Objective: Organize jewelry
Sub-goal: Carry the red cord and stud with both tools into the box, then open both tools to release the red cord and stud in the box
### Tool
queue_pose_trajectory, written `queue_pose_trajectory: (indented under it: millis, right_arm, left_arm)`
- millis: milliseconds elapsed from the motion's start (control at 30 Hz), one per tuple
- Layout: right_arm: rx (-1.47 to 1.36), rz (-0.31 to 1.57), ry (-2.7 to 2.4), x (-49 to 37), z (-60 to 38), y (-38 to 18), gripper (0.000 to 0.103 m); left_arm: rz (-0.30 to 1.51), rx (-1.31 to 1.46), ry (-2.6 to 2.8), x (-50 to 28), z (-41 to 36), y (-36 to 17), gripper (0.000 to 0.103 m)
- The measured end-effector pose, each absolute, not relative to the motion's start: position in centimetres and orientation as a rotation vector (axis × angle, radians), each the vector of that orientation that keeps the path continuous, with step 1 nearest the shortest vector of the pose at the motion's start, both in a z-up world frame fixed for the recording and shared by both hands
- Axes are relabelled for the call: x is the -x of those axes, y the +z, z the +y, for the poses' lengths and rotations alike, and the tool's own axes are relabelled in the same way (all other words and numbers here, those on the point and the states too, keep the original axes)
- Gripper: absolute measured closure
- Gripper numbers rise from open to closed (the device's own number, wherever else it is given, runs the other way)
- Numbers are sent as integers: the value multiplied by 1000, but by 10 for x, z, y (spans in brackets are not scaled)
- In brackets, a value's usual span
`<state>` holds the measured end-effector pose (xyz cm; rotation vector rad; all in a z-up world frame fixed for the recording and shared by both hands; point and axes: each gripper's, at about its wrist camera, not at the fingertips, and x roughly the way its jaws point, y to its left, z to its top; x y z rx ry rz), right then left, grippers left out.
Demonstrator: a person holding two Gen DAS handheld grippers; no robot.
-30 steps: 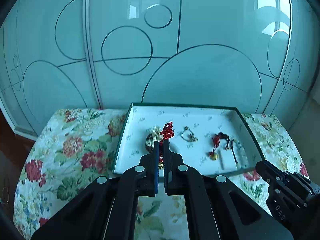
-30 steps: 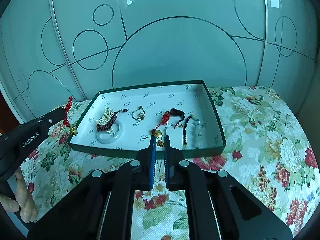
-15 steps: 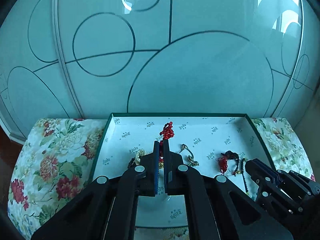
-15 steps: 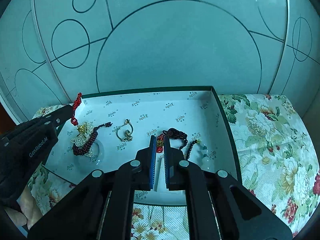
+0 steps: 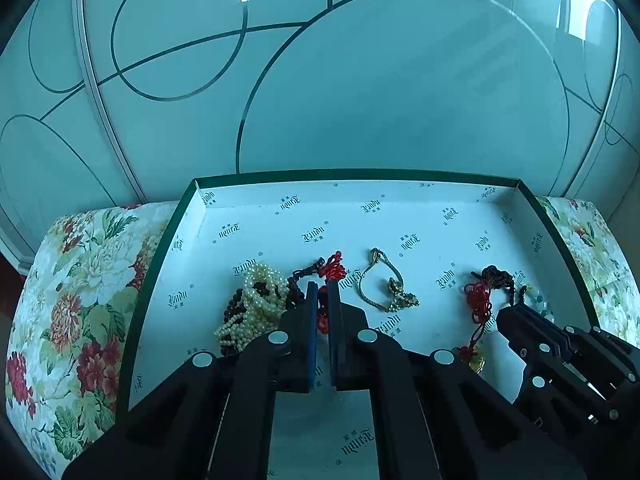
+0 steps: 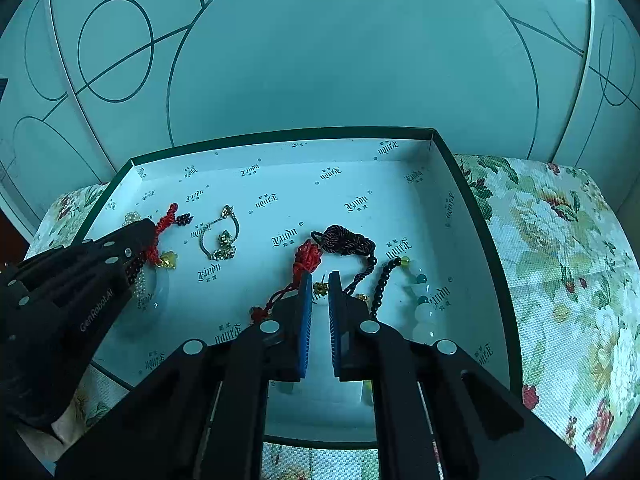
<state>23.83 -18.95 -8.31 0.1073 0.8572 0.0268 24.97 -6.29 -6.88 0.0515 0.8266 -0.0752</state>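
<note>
A green-rimmed box (image 5: 160, 248) with a white printed lining lies on a floral cloth. My left gripper (image 5: 323, 292) is shut on a red knotted cord charm (image 5: 335, 267) with a gold pendant (image 6: 168, 259), held low over the box's left part beside a pearl strand (image 5: 260, 296). It shows in the right wrist view too (image 6: 150, 236). My right gripper (image 6: 318, 280) hangs over the box's right part, its jaws a narrow gap apart and empty, just above a second red cord charm (image 6: 306, 258), a dark braided cord (image 6: 348, 240) and a bead bracelet (image 6: 416, 292).
A gold chain bracelet (image 5: 386, 286) lies in the middle of the box. A clear bangle (image 6: 152, 300) lies under the pearls. The floral cloth (image 6: 560, 248) spreads on both sides. Frosted glass doors (image 5: 360, 80) stand right behind the box.
Both grippers have moved forward and down over the box. My left one carried the red charm from outside the box's left edge to just above the pearls.
</note>
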Motion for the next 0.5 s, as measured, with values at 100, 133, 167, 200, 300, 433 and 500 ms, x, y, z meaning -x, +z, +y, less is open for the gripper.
queue_pose_trajectory:
  millis: [100,133,167,200,300,433,500]
  right_arm:
    - [-107,849,28,-237,-188,-81,80]
    - [-107,846,28,-237,-188,-80,80]
    - [-105,843,26,-236,-187,-79,79]
    - [-102,839,24,-235,-187,-78,77]
    - [-106,830,20,-232,-187,-74,75]
    - [-112,827,16,-230,-187,-72,74]
    - [-114,826,14,-228,-186,-72,67]
  left_arm:
    - [831,-55,-72,-249,-63,-71,84]
    - [830,-55,-68,-248,-63,-71,78]
    - [823,-52,-66,-247,-62,-71,65]
    - [815,-48,-63,-246,-61,-70,57]
    - [804,-47,-59,-243,-60,-66,51]
    - [799,-54,-54,-238,-59,-64,44]
    - [792,-55,-51,-233,-58,-61,38]
